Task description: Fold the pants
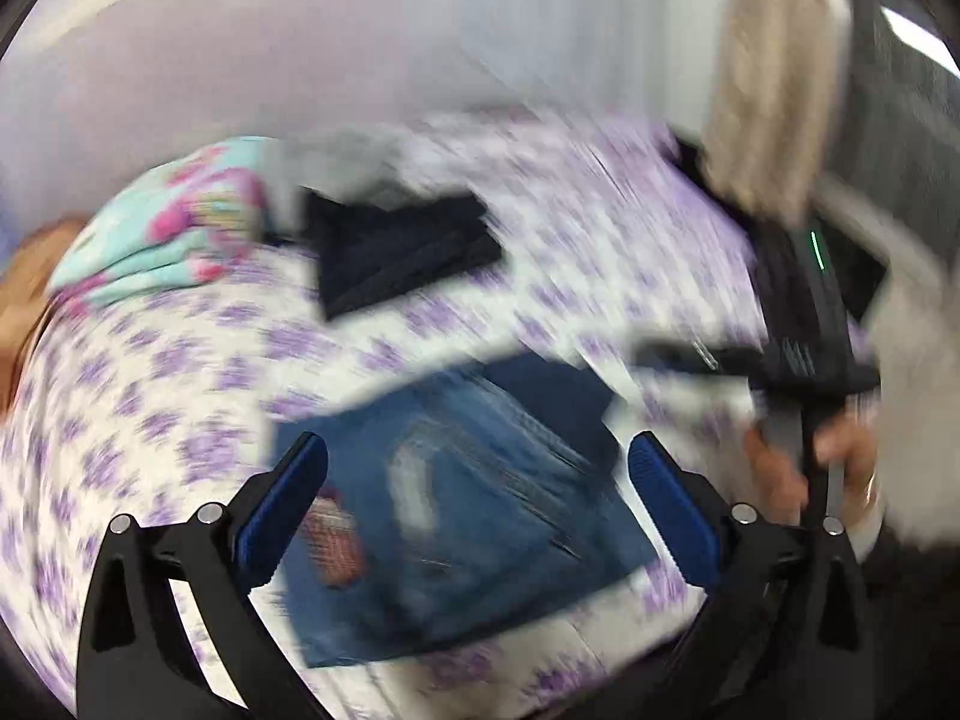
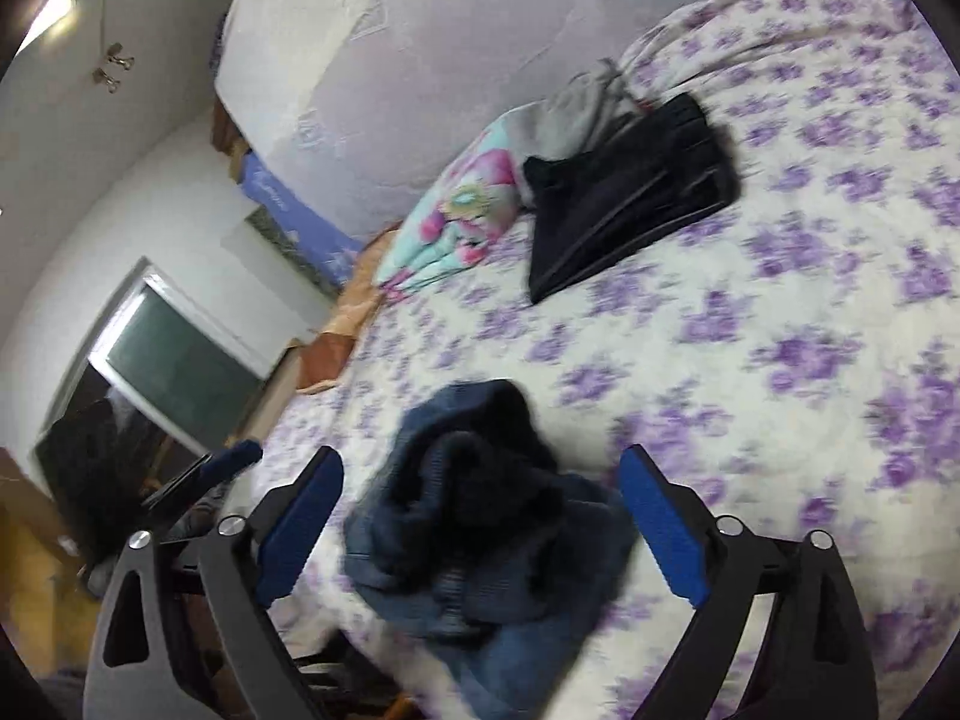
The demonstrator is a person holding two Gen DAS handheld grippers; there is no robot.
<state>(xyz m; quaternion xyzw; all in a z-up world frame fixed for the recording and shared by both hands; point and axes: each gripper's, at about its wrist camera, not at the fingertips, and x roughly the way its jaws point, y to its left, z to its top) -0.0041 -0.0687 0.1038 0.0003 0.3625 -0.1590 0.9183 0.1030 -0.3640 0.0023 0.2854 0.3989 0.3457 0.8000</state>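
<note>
Blue jeans (image 1: pixel 456 504) lying on the flowered bed (image 1: pixel 180 372), near its edge, looking flat and roughly squared through the left camera, bunched and rumpled (image 2: pixel 480 528) through the right. Left gripper (image 1: pixel 478 492) spread wide above the denim, holding nothing; right gripper (image 2: pixel 482 510) likewise wide open and empty, straddling the heap. Best done by coming down on a clear edge or corner, pinching a single layer stack, then drawing it flat before the fold, both sides level. Dark folded garment (image 2: pixel 630 210) well apart farther up the bed, beside a bright floral bundle (image 2: pixel 456 216). Heavy motion blur in the left view; seams, waistband and legs impossible to separate. Lower part of the jeans cut off by the frame in the right view.
</note>
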